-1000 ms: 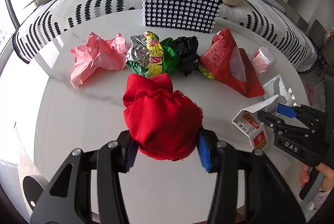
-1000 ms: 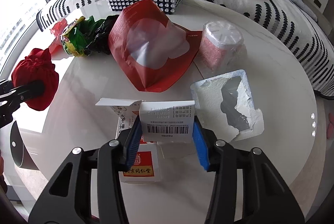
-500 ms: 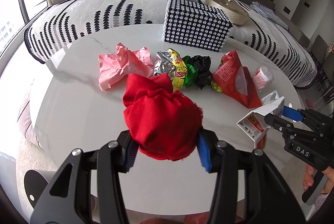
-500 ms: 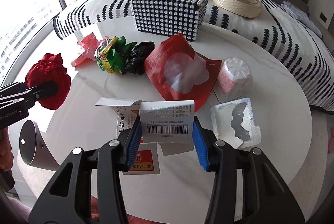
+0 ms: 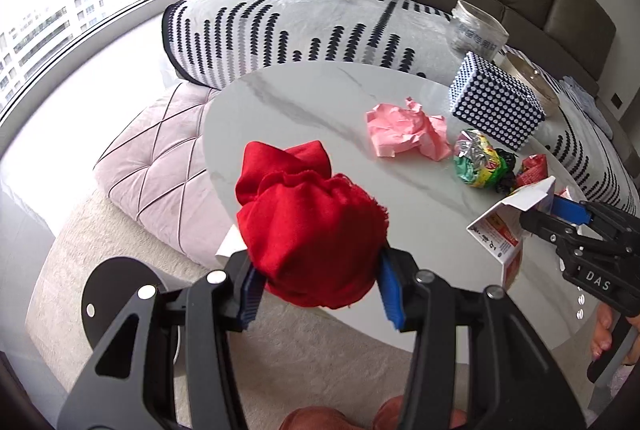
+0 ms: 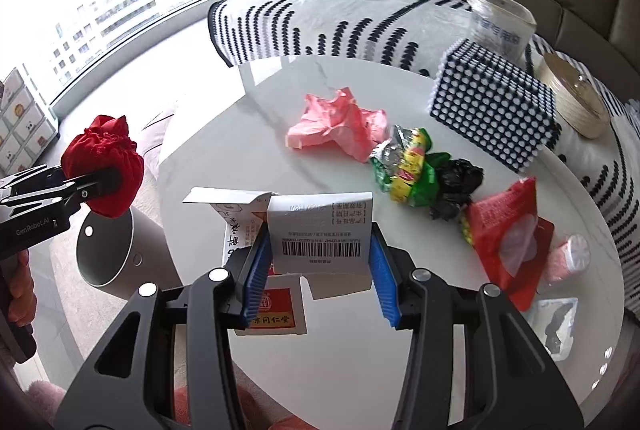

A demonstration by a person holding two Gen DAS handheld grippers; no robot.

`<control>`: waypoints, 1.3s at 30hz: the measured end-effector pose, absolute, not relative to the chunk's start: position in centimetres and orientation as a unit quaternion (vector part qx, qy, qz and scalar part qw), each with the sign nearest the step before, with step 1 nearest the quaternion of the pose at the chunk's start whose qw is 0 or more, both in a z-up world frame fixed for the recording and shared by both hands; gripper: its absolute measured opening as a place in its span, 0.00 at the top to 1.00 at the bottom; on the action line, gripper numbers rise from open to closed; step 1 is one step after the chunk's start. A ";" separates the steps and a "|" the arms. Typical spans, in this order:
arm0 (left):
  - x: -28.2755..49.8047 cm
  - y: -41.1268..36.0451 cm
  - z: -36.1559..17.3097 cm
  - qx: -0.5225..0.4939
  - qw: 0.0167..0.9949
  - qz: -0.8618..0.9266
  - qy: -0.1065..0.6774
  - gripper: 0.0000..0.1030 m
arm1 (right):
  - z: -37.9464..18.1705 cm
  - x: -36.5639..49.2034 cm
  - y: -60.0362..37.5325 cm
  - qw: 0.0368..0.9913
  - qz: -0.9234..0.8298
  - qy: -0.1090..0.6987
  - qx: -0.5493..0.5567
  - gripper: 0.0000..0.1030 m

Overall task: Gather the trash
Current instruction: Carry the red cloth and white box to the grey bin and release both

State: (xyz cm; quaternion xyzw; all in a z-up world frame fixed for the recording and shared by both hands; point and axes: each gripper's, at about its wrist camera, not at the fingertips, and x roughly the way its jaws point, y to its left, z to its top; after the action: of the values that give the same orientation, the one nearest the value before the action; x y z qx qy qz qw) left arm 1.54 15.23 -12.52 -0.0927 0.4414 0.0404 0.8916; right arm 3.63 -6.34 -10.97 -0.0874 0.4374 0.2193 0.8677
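My left gripper (image 5: 318, 286) is shut on a red cloth bundle (image 5: 308, 230) and holds it in the air past the table's left edge, above a grey round bin (image 6: 110, 254); the bundle also shows in the right wrist view (image 6: 105, 165). My right gripper (image 6: 318, 268) is shut on a white paper carton (image 6: 320, 236) with a barcode and red label, held above the white round table (image 6: 224, 133). The carton also shows in the left wrist view (image 5: 508, 226). The bin shows partly in the left wrist view (image 5: 120, 294).
On the table lie crumpled pink paper (image 6: 340, 125), a green-yellow foil wrapper (image 6: 404, 169), a black bag (image 6: 456, 185), a red pouch (image 6: 508, 234), a pink cup (image 6: 568, 258) and a torn foam tray (image 6: 556, 322). A dotted box (image 6: 492, 109) stands behind. A pink ottoman (image 5: 156, 169) sits left.
Both grippers have pulled back and swung left with their loads. The red bundle is now off the table's edge over the bin. The carton is lifted higher above the table.
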 end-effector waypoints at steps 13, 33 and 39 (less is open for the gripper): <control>-11.6 30.0 -12.2 -0.178 0.854 0.250 0.419 0.53 | -11.2 0.3 13.1 0.796 0.411 0.410 -0.173 0.57; -19.5 36.7 -13.5 -0.234 0.809 0.359 0.402 0.53 | -15.6 -6.2 32.0 0.688 0.543 0.403 -0.265 0.49; -19.0 36.9 -14.2 -0.236 0.809 0.355 0.405 0.53 | -15.3 -6.4 32.3 0.690 0.540 0.401 -0.266 0.46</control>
State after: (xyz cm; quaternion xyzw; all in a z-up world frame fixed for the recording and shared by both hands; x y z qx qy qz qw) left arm -19.02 36.91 -14.18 -0.2360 0.4052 0.3548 0.8089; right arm -6.35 32.30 -15.32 -0.2655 0.4012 0.5404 0.6903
